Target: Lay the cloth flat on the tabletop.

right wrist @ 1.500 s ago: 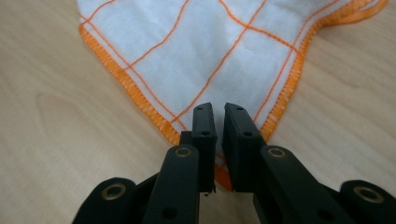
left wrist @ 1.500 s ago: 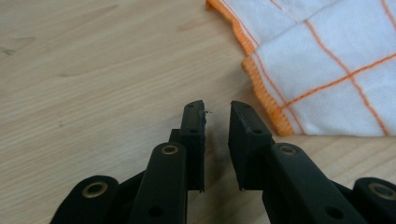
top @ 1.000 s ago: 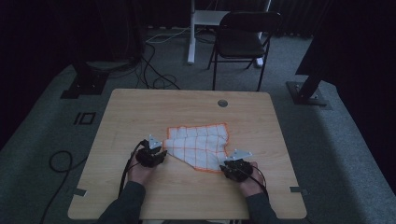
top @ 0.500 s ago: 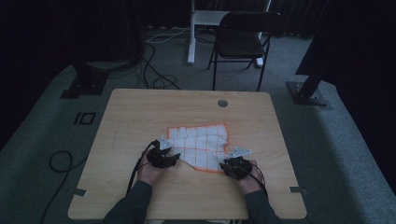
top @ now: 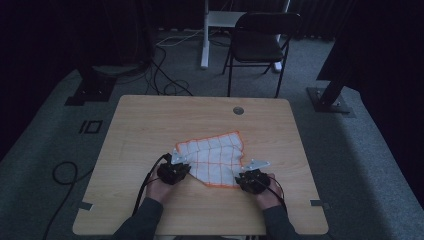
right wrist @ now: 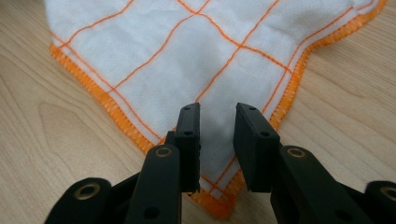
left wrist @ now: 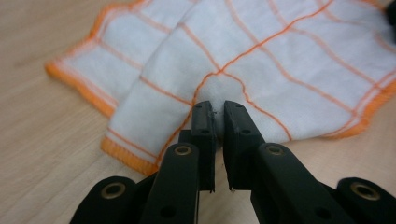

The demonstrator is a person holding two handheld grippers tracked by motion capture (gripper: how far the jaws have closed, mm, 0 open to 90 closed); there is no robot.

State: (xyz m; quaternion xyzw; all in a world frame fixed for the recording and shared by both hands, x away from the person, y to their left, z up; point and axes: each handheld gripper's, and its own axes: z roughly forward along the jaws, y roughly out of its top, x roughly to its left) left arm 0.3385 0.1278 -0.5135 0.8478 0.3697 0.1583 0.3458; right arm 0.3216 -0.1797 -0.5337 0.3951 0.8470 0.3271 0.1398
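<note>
1. Pinching a raised pleat of the cloth (left wrist: 261, 60), the left tongs (left wrist: 215, 109) are seen nearly closed, with white fabric caught in the narrow gap between the jaws.
2. The right tongs (right wrist: 217, 114) are held part open, astride the near corner of the cloth (right wrist: 196, 51); whether fabric is gripped cannot be told.
3. From both tongs the cloth (top: 214, 157) lies ahead, spread away from the person on the worktop (top: 150, 120), its long axis running roughly from the near right corner to the far left edge.
4. The left tongs (top: 173, 170) are set further in over the cloth than the right tongs (top: 251, 178), which sit at its near edge.
5. Compared with a second ago, the left tongs are found shifted to the right, the left edge is drawn inward, and the cloth is narrower and bunched.
</note>
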